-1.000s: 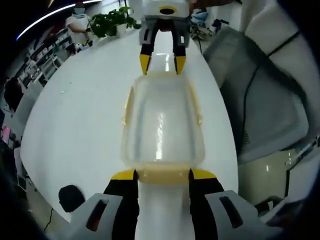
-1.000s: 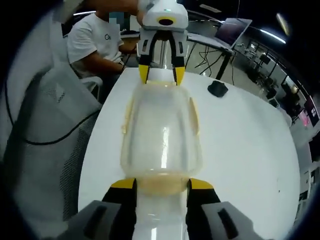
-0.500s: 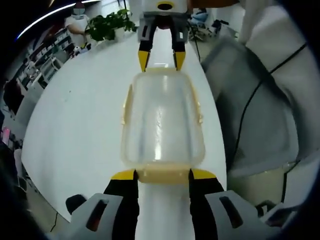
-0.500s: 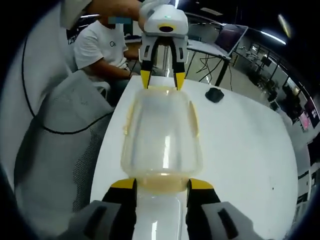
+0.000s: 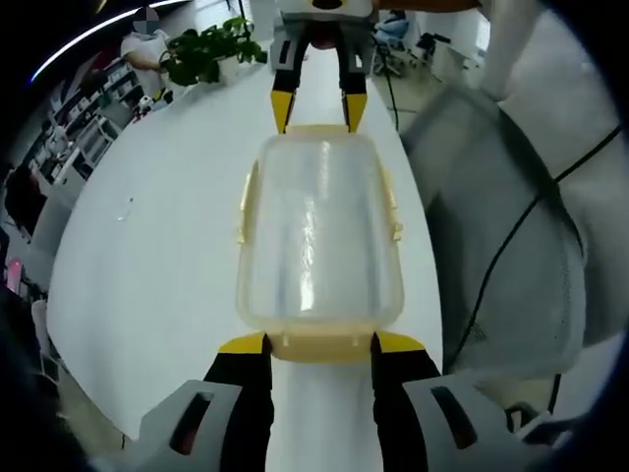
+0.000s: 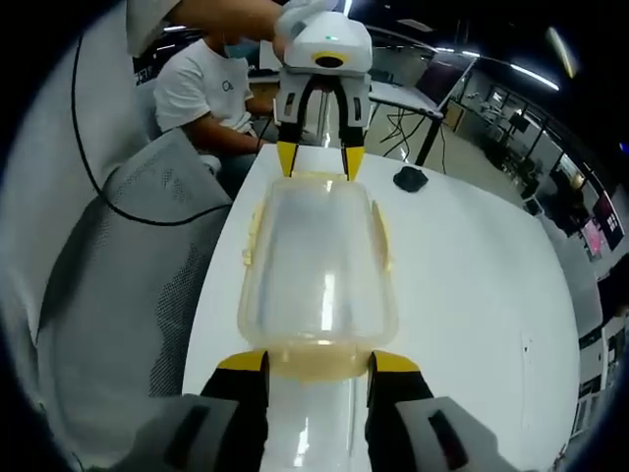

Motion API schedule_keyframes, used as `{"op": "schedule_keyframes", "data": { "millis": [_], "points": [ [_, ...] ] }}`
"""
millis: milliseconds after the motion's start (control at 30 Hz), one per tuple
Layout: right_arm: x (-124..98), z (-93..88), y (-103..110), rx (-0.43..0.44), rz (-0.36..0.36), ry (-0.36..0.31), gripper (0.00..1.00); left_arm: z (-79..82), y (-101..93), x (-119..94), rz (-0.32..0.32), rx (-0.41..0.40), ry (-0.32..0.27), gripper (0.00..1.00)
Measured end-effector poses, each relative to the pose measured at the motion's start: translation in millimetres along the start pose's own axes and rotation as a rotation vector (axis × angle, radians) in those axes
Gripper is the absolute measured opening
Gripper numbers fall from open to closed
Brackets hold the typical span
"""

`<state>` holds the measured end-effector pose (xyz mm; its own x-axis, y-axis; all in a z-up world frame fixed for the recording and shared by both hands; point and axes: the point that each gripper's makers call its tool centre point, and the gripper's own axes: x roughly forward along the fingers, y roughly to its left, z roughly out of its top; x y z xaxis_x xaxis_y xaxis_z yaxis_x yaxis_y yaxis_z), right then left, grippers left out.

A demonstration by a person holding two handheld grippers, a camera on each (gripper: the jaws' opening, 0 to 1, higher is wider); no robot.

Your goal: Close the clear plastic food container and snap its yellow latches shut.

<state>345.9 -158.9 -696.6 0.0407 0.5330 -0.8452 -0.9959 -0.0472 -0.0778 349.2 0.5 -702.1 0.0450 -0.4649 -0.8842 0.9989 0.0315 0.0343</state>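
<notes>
Between the two grippers, the clear plastic food container [image 5: 319, 231] sits lid-down on the white surface [image 5: 157, 246], held at both short ends. The left gripper [image 5: 319, 342] brackets the near yellow latch [image 5: 319, 344] with its jaws set about a latch-width apart; whether they press it cannot be told. The right gripper [image 5: 314, 108] does likewise at the far end, and shows its own jaws [image 6: 319, 362] around the opposite latch [image 6: 316, 366] in the right gripper view.

Compared with a second ago, the container reads slightly larger and more squarely framed, while the grey mesh chair [image 5: 501, 226] has slid higher in the left gripper view. The chair crowds one long edge of the surface; the other side lies open towards a potted plant [image 5: 201, 54] and a black mouse [image 6: 409, 179].
</notes>
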Motion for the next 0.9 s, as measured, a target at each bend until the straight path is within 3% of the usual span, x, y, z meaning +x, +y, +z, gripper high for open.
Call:
{"op": "schedule_keyframes", "data": {
  "millis": [533,900],
  "points": [
    [-32.2,-57.1,6.2,0.046,0.006,0.015,0.36,59.8,-0.1,26.7,-0.010,0.020,0.009,0.37],
    [-46.8,-95.6,8.7,0.065,0.007,0.046,0.36,88.5,2.4,59.8,-0.023,0.027,0.005,0.37]
  ]
}}
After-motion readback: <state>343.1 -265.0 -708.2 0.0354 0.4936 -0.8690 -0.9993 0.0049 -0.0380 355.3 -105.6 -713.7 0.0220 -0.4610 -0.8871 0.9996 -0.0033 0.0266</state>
